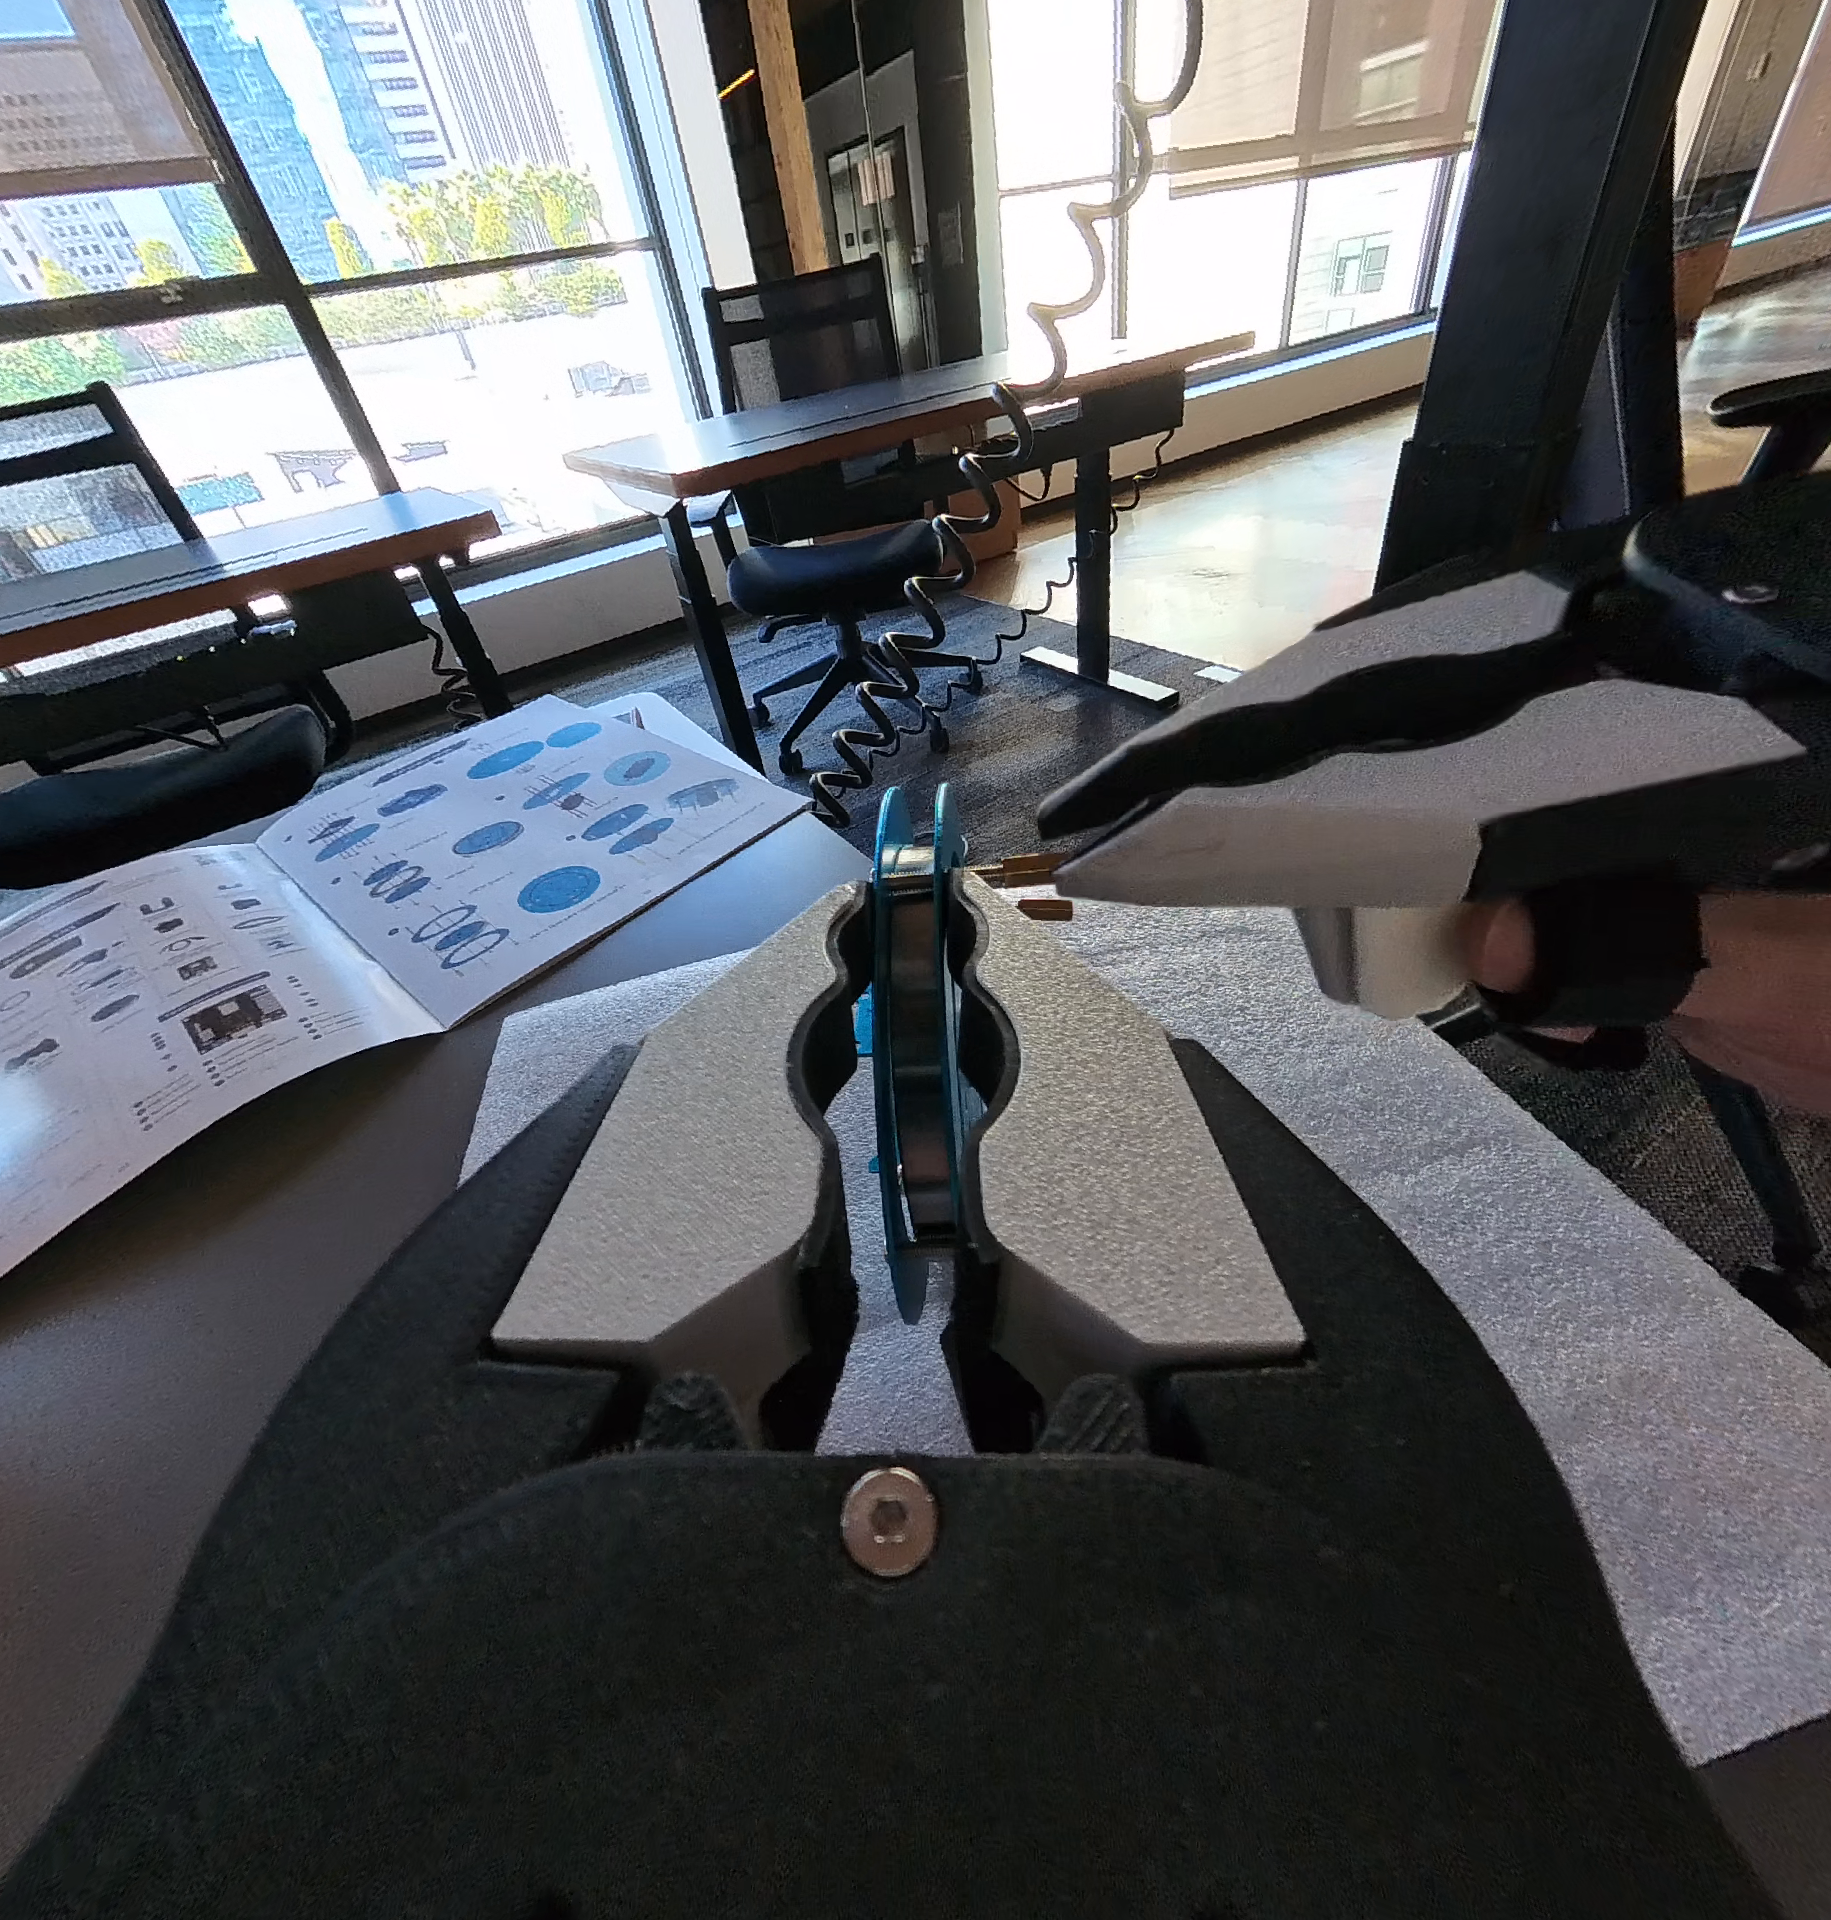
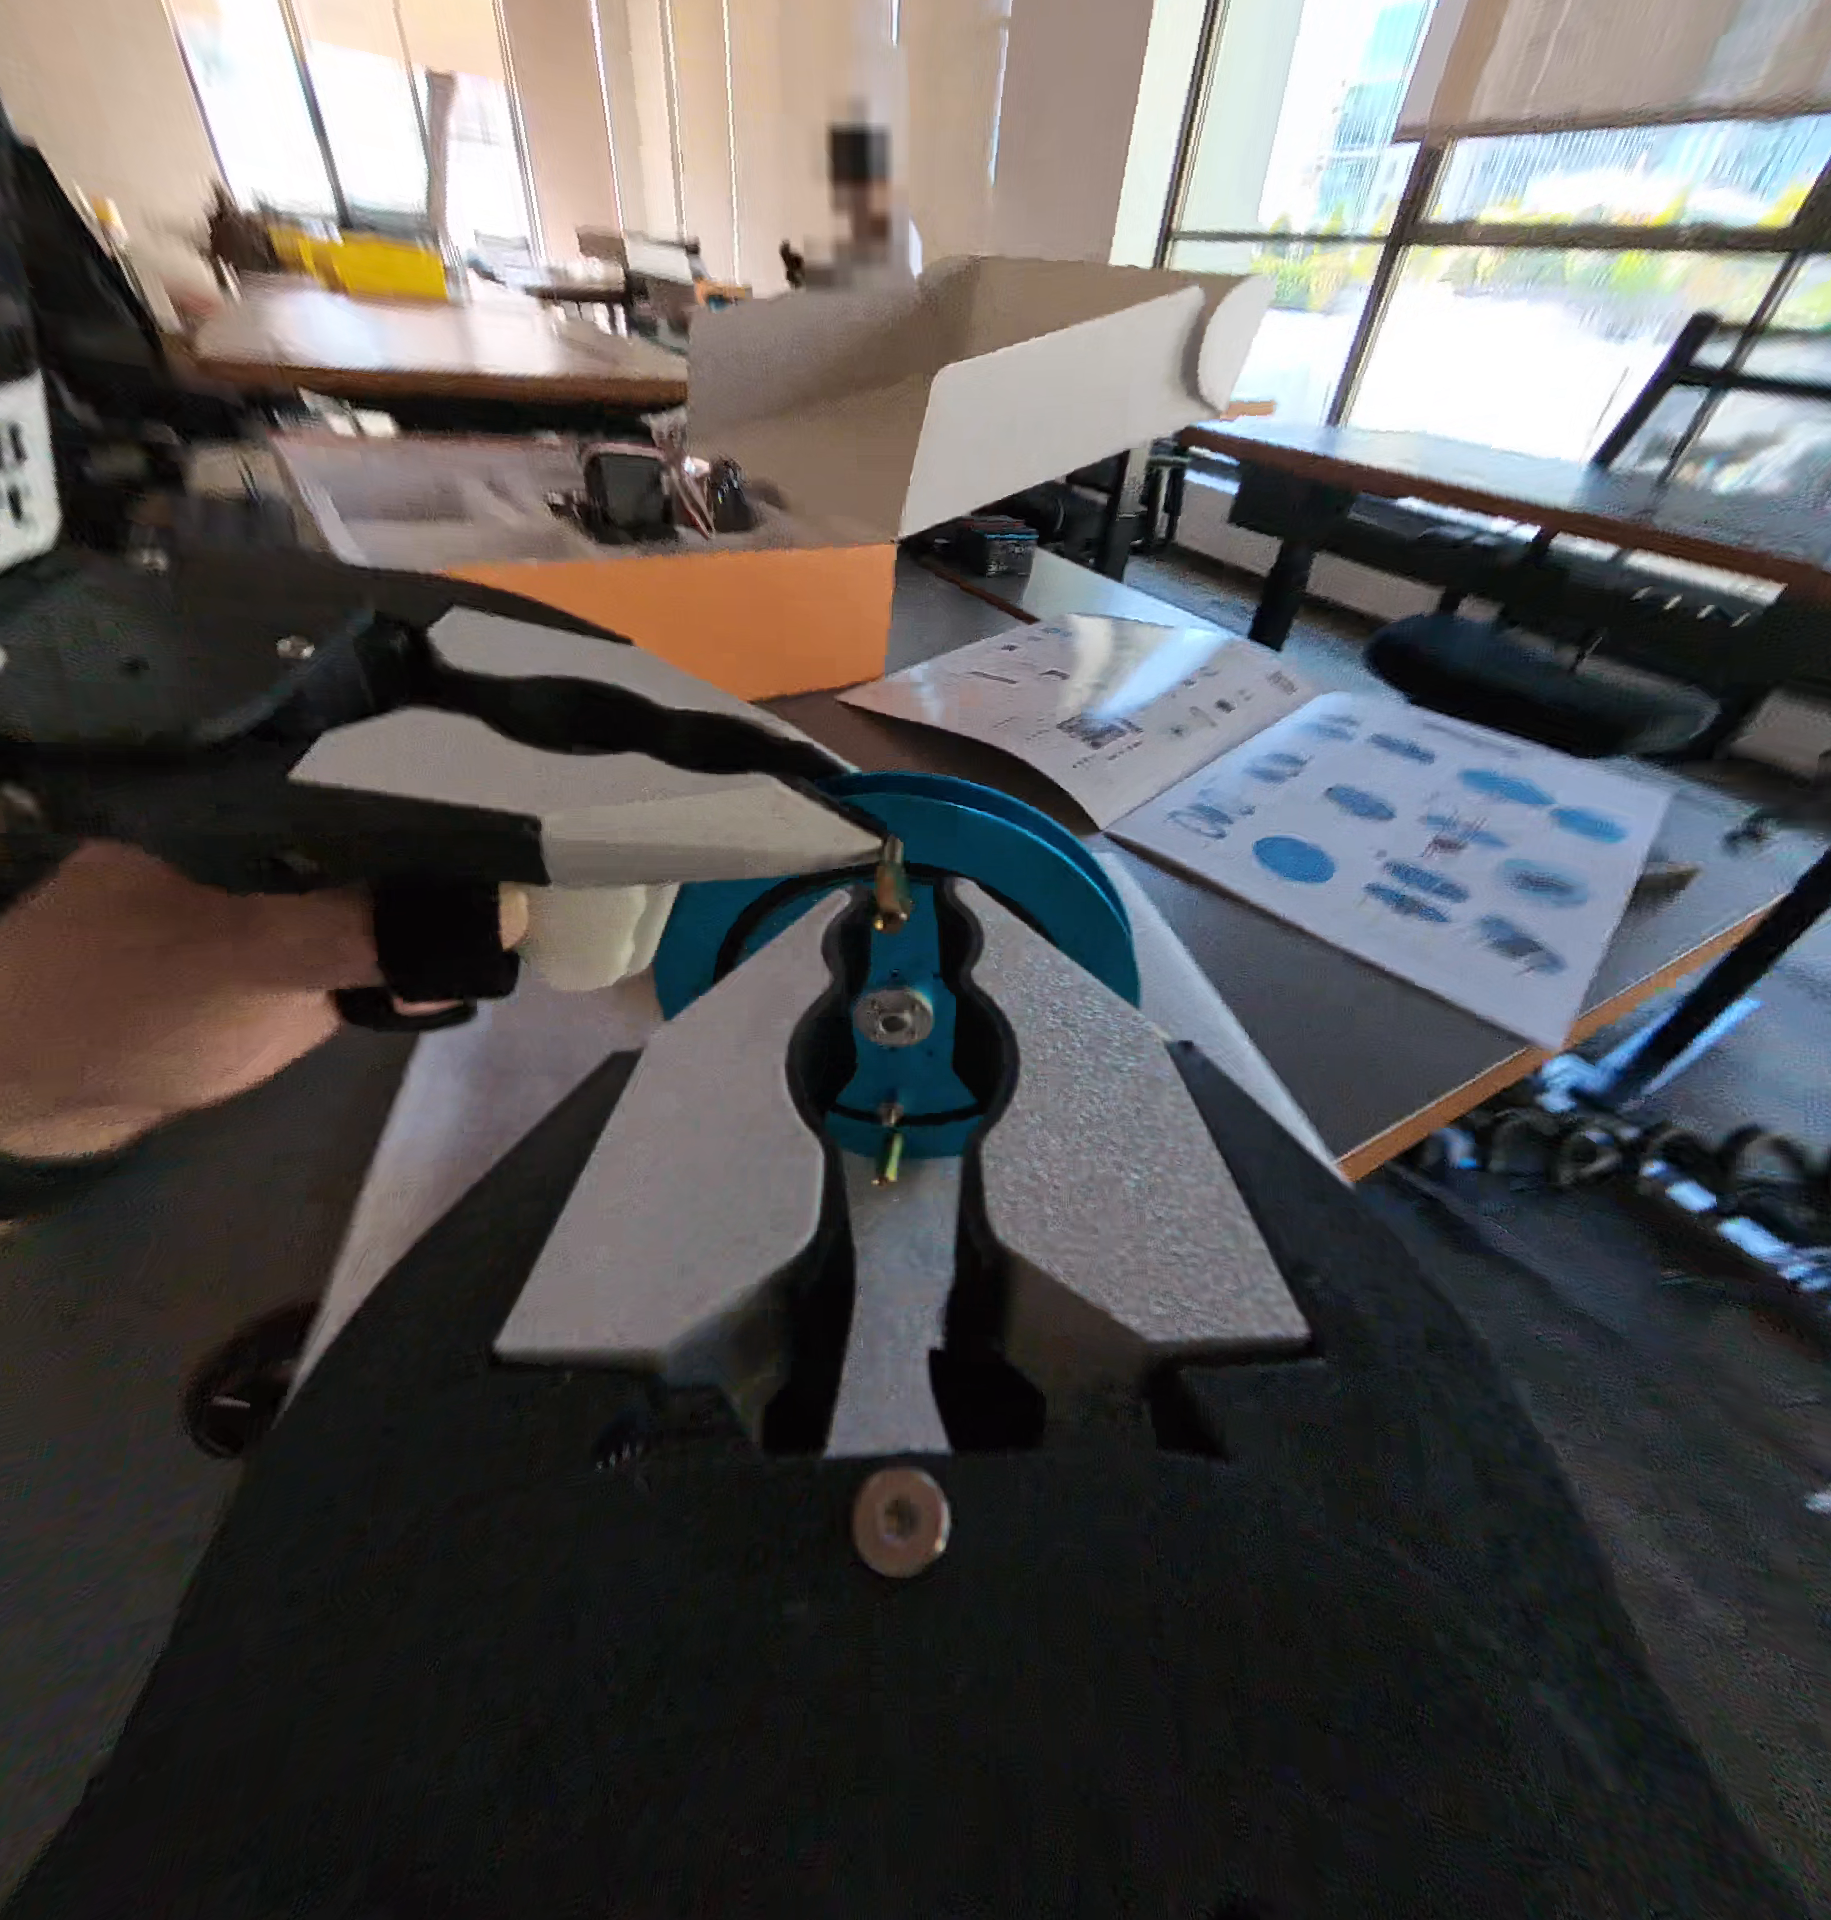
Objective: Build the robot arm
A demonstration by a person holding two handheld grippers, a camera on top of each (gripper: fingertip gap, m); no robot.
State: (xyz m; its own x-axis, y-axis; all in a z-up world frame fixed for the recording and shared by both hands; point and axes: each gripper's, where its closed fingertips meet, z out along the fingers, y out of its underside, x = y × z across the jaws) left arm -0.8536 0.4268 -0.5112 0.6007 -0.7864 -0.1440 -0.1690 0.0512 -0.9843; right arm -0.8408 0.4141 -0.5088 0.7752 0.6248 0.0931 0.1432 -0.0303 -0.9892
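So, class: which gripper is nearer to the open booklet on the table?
Left. The left gripper, shut on the blue wheel, sits just right of the booklet. The right gripper reaches in from the wheel's far side, gripping a small brass pin, so it lies farther off.

An open booklet (image 1: 371, 914) lies on the table (image 1: 163, 1403) left of the foam sheet (image 1: 1410, 1299).

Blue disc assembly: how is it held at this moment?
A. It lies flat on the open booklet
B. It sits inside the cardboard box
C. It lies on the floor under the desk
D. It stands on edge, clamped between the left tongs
D: in the left wrist view the blue disc assembly stands on edge between the closed fingers of the left tongs, above the white foam sheet.
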